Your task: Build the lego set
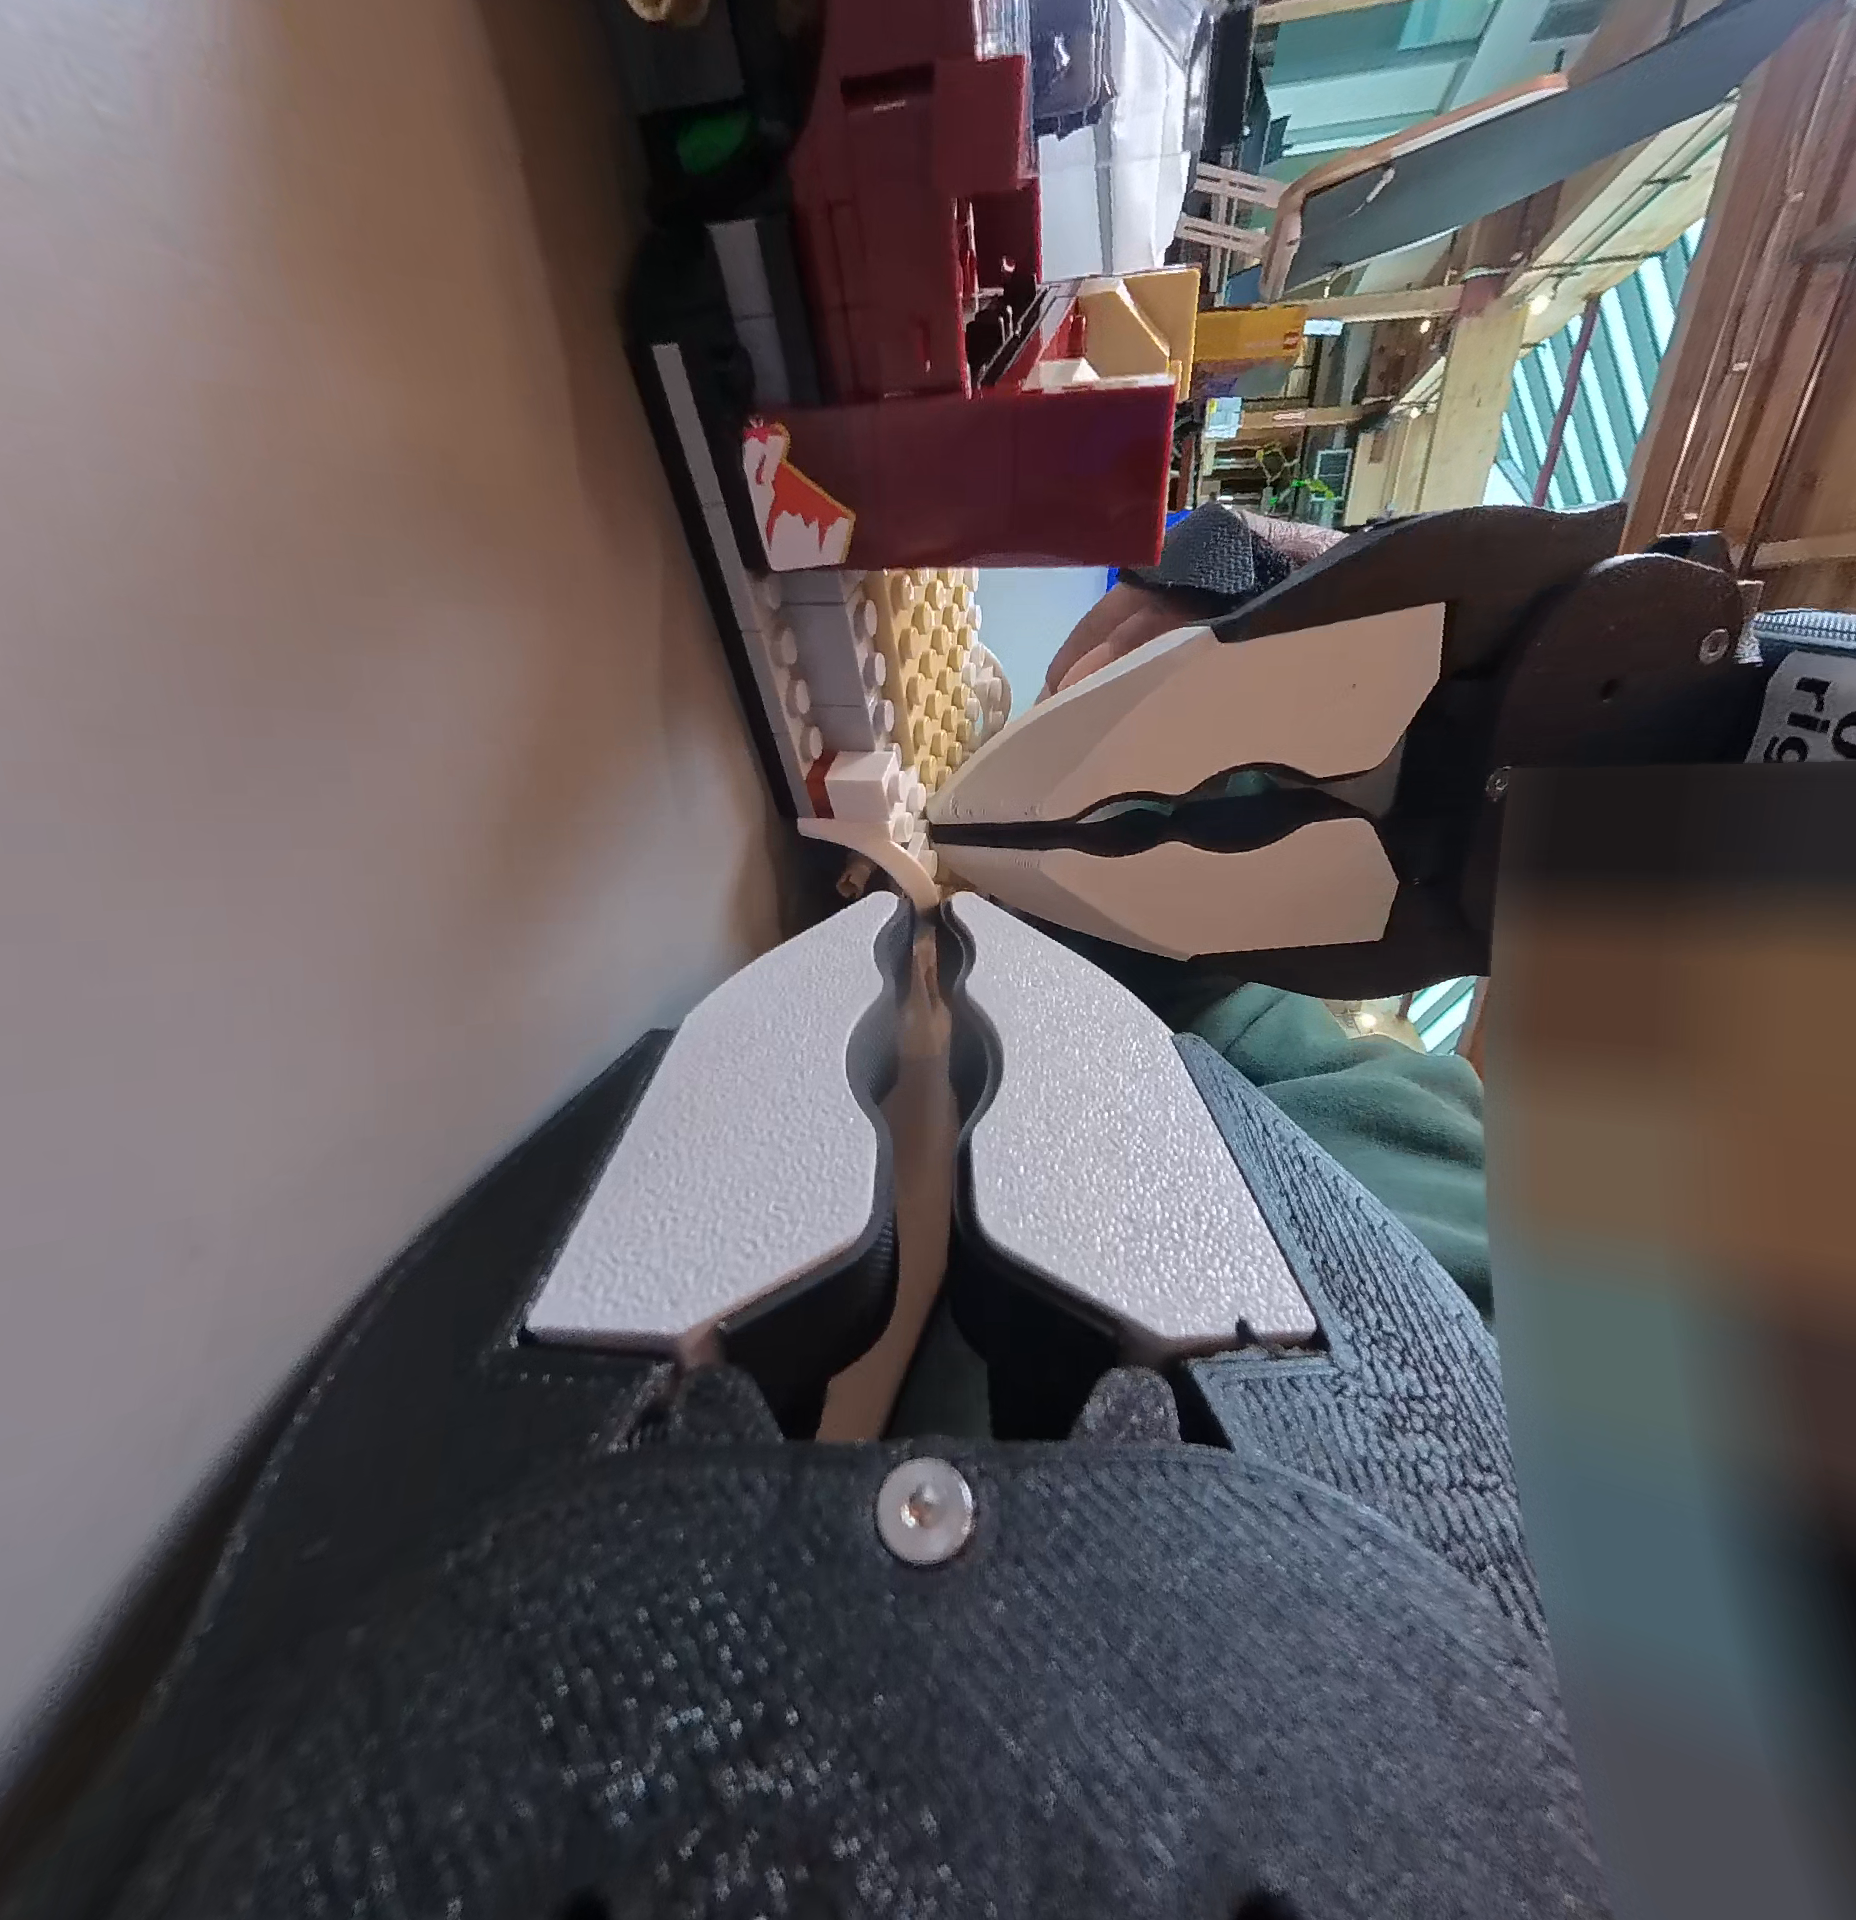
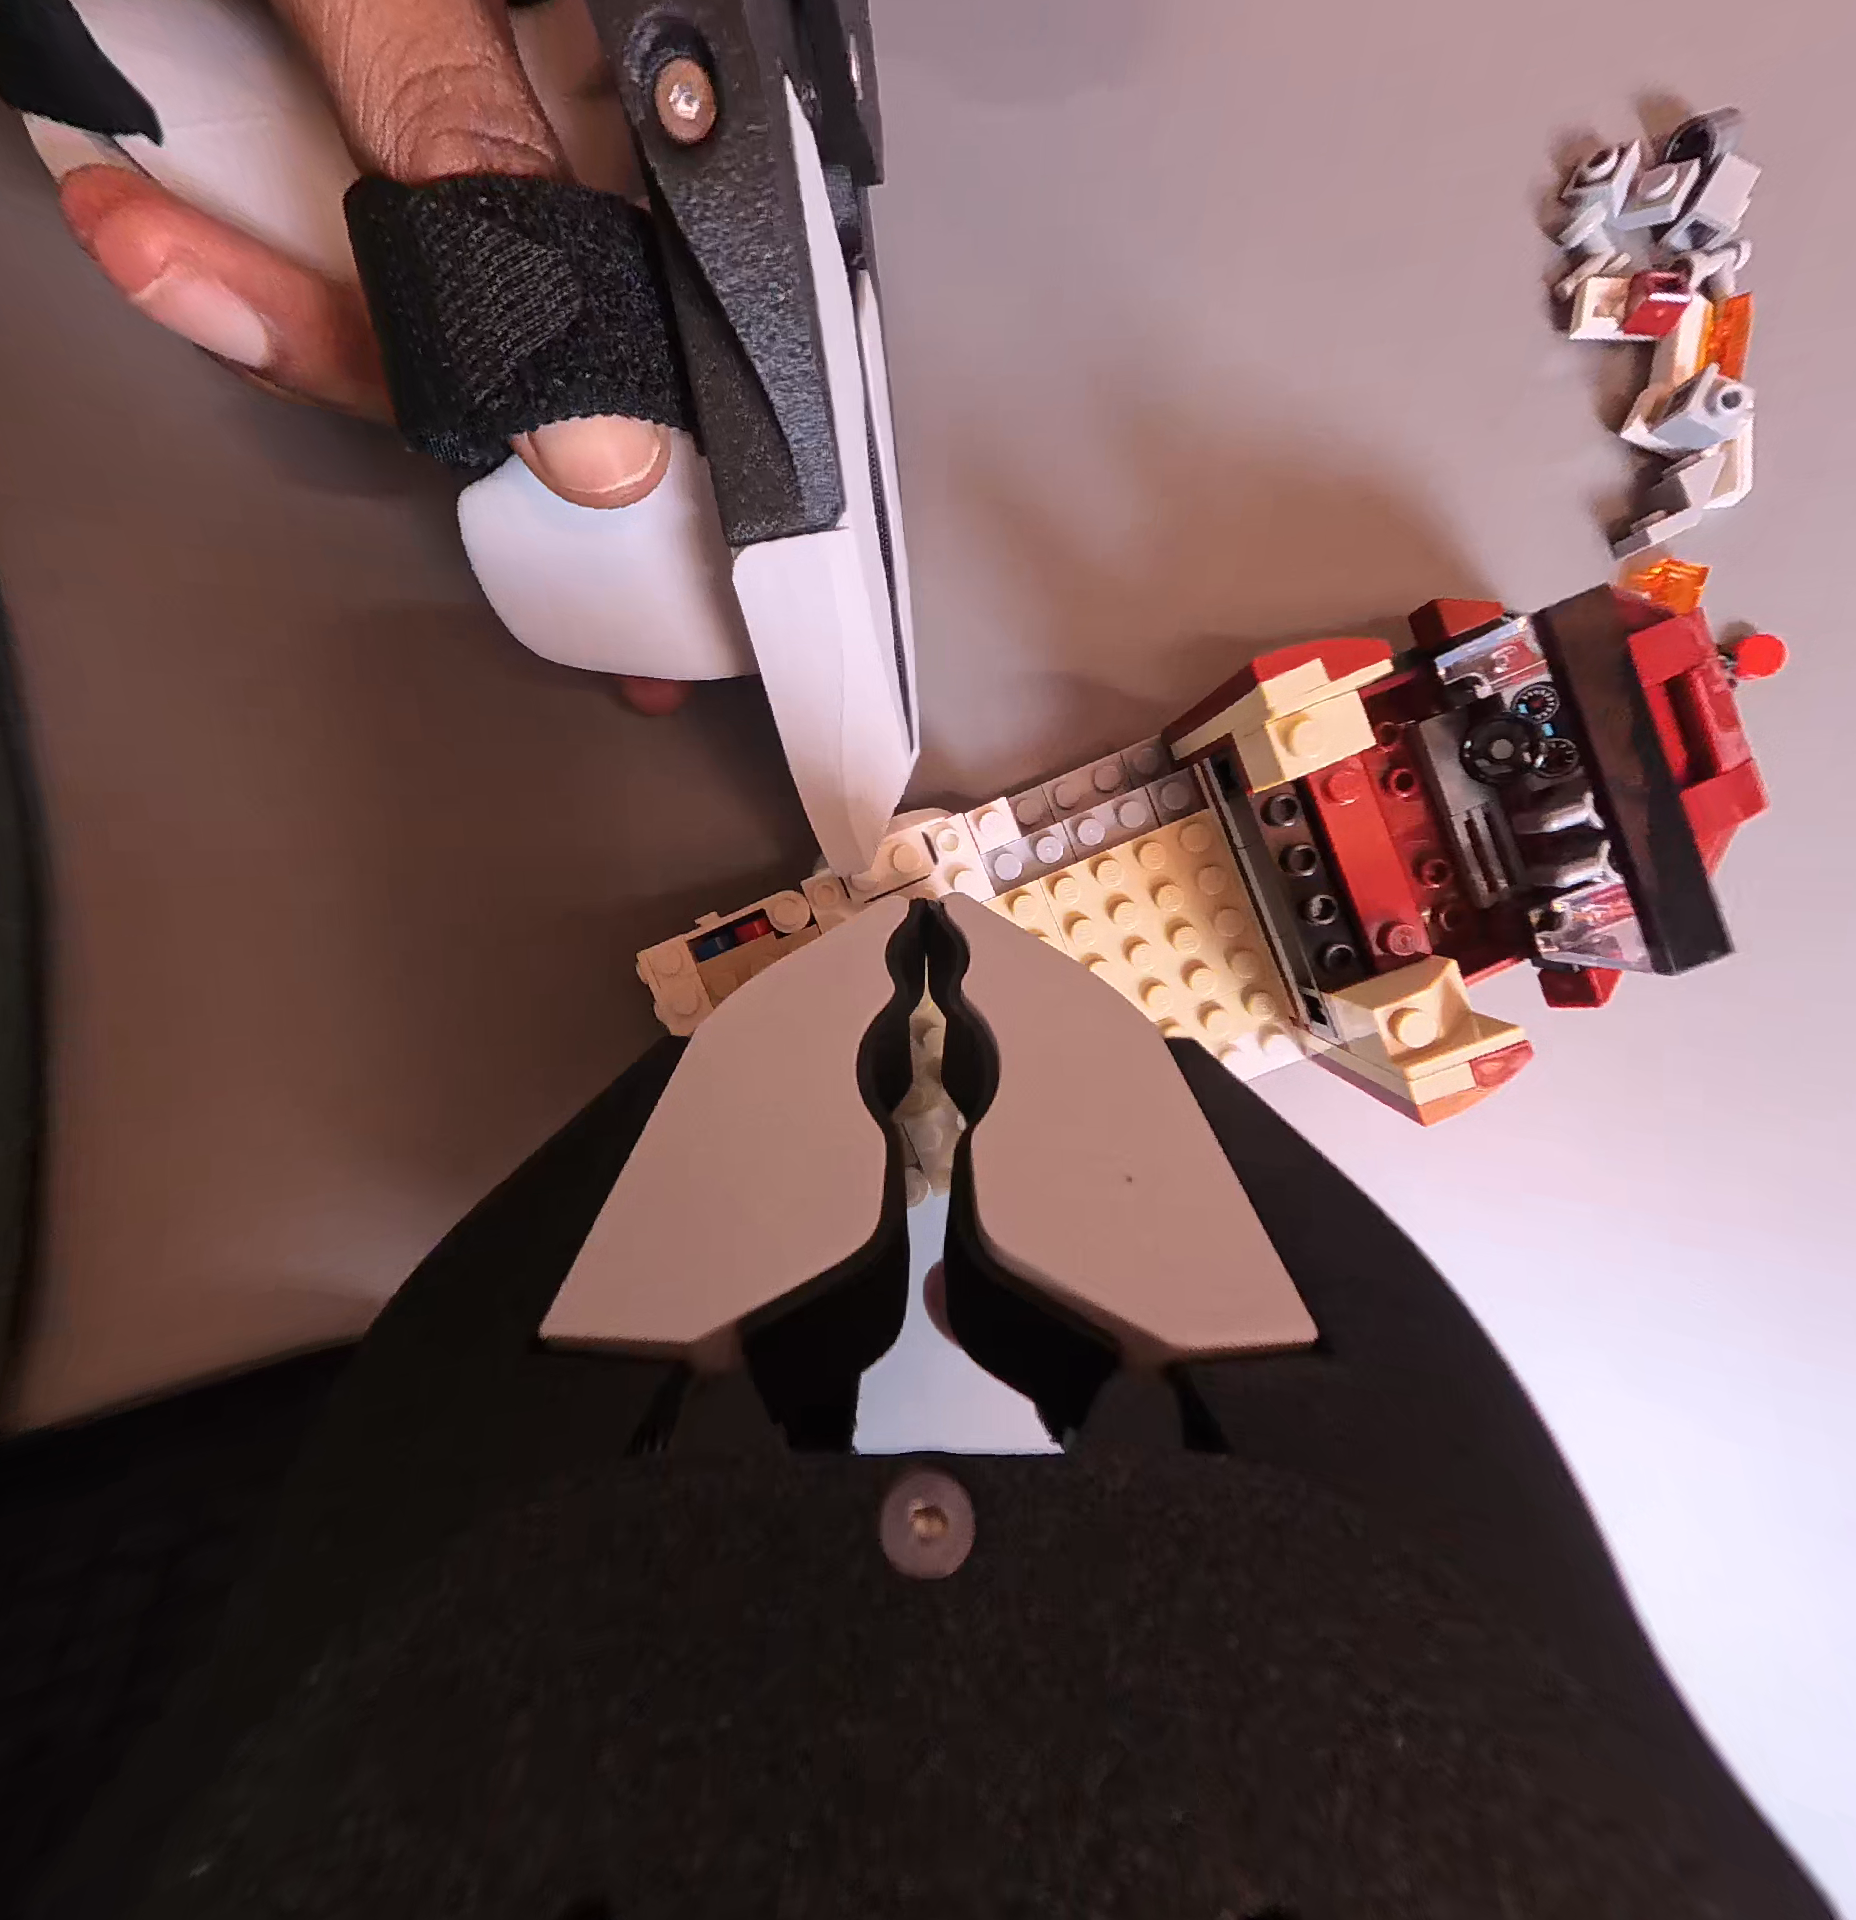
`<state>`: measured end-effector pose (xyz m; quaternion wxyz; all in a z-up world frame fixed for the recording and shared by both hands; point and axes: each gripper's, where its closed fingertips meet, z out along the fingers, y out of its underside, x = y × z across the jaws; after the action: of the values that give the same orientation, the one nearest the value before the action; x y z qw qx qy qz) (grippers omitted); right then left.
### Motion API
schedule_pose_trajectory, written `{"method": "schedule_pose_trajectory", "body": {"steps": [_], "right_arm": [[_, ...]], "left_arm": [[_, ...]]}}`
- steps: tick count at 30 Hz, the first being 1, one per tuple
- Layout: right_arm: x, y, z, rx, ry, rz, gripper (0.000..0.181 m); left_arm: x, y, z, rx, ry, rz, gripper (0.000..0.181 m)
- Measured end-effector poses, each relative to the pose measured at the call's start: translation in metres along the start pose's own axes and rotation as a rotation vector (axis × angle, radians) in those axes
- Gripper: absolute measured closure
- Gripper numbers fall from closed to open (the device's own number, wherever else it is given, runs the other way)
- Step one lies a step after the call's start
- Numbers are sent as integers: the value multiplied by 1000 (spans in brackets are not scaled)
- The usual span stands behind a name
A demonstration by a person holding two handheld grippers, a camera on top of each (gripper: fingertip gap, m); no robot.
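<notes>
Both grippers, left and right, have their jaws pressed together, tips meeting at the white rear corner of the model; whether either pinches a small piece there we cannot tell. We judge the model light, rigid and easy to snap apart, with slick tiles, so we would hold it low by the tan studded plate and press gently. It lies flat on the pale table: a dark red cab, grey and white edging, and loose pieces well apart from it.
</notes>
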<state>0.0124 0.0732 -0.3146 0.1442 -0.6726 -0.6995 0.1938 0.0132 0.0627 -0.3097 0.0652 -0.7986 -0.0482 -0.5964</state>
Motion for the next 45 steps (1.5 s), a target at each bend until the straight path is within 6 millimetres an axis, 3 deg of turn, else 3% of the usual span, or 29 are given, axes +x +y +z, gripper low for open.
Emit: {"method": "schedule_pose_trajectory", "body": {"steps": [15, 20, 23, 24, 28, 31, 34, 41, 45], "right_arm": [[0, 0, 0, -24, -6, 68, 181], [4, -6, -2, 91, 0, 131, 181], [3, -16, -17, 197, 8, 154, 180], [5, -17, -23, 221, 31, 154, 168], [0, -11, -36, 281, 71, 130, 158], [-11, -8, -30, 293, 74, 98, 157], [-4, -5, -19, 250, 128, 107, 167], [6, -14, -3, 180, 172, 173, 179], [11, -9, 3, 94, 189, 226, 181]], "left_arm": [[0, 0, 0, -26, -21, 54, 176], [5, -1, -8, 14, -19, 120, 163], [12, -4, -17, 49, -2, 146, 163], [14, -4, -20, 59, -2, 173, 163], [20, -3, -31, 86, -46, 381, 165], [24, -5, -37, 78, -121, 613, 168], [37, -20, -46, 106, -150, 780, 169], [31, -74, -62, 123, -451, 1382, 169], [23, -84, -59, 106, -405, 1429, 170]]}}
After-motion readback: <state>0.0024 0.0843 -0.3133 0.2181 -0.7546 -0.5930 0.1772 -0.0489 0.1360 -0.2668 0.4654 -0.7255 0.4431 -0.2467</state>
